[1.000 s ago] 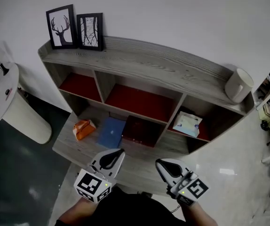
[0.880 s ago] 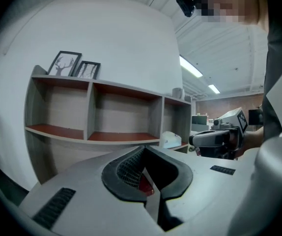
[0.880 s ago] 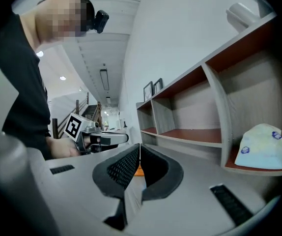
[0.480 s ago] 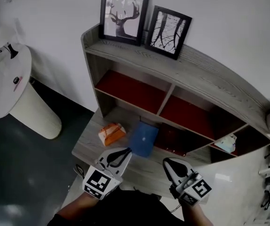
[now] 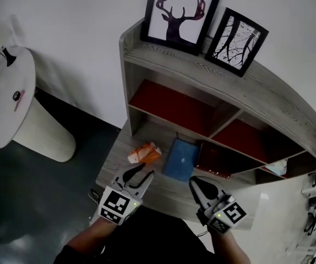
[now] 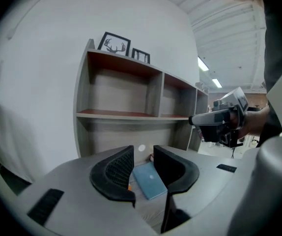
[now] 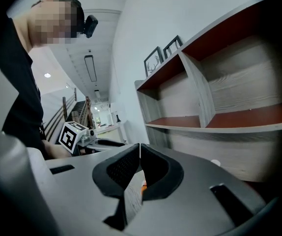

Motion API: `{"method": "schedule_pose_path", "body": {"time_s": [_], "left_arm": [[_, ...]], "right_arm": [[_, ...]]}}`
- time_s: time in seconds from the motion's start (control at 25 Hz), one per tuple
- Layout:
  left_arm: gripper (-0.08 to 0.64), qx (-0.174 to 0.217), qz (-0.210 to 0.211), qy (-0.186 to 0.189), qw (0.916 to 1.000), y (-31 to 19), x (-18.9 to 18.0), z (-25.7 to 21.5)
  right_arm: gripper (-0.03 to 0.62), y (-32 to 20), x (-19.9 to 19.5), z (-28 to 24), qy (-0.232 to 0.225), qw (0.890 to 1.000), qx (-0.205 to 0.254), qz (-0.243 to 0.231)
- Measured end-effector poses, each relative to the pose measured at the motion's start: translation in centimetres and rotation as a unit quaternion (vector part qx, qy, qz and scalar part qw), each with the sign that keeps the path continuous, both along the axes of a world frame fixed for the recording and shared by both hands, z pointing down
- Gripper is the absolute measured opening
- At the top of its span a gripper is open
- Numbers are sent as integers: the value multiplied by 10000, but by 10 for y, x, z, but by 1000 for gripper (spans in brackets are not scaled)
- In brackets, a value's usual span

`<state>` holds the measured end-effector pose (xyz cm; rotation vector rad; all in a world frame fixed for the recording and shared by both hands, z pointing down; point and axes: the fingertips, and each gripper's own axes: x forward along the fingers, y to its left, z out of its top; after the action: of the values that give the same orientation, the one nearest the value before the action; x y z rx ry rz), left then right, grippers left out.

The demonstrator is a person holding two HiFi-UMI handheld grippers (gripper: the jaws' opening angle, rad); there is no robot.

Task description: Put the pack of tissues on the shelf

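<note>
The pack of tissues [image 5: 144, 153], orange and crumpled, lies on the left of the shelf unit's lowest board [image 5: 116, 172]. My left gripper [image 5: 137, 172] hovers just in front of it, apart from it. Its jaws are opening and nothing is between them. In the left gripper view [image 6: 143, 154] a blue book [image 6: 151, 181] shows through the gap, with an orange sliver of the pack [image 6: 129, 186] at the left jaw. My right gripper [image 5: 196, 185] is shut and empty, in front of the blue book [image 5: 181, 159]. The right gripper view [image 7: 140, 151] shows its jaws together.
The grey shelf unit [image 5: 163, 73] has red-lined compartments. Two framed pictures, a deer [image 5: 180, 15] and trees [image 5: 237, 33], stand on top. A dark red book [image 5: 217, 159] lies beside the blue one. A pale packet [image 5: 279, 168] sits in the right compartment. A white round table [image 5: 4, 92] stands at left.
The left gripper's jaws have parted. Both grippers have come nearer the low board, the left one close to the orange pack. The head view has swung left.
</note>
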<state>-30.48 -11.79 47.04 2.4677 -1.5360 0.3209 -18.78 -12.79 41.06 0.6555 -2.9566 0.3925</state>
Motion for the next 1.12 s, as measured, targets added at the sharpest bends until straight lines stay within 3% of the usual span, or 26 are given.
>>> {"method": "schedule_pose_path", "body": {"time_s": [0.28, 0.72, 1.12], "left_arm": [[158, -283, -380, 4, 9989, -20, -23, 44], [227, -1224, -459, 112, 9914, -40, -34, 152], [235, -1870, -555, -18, 9808, -51, -41, 235]], "right_arm": [[20, -4, -19, 33, 165, 9993, -301, -172], [20, -8, -12, 84, 350, 9967, -736, -36], [20, -9, -12, 126, 498, 9933, -1040, 11]]}}
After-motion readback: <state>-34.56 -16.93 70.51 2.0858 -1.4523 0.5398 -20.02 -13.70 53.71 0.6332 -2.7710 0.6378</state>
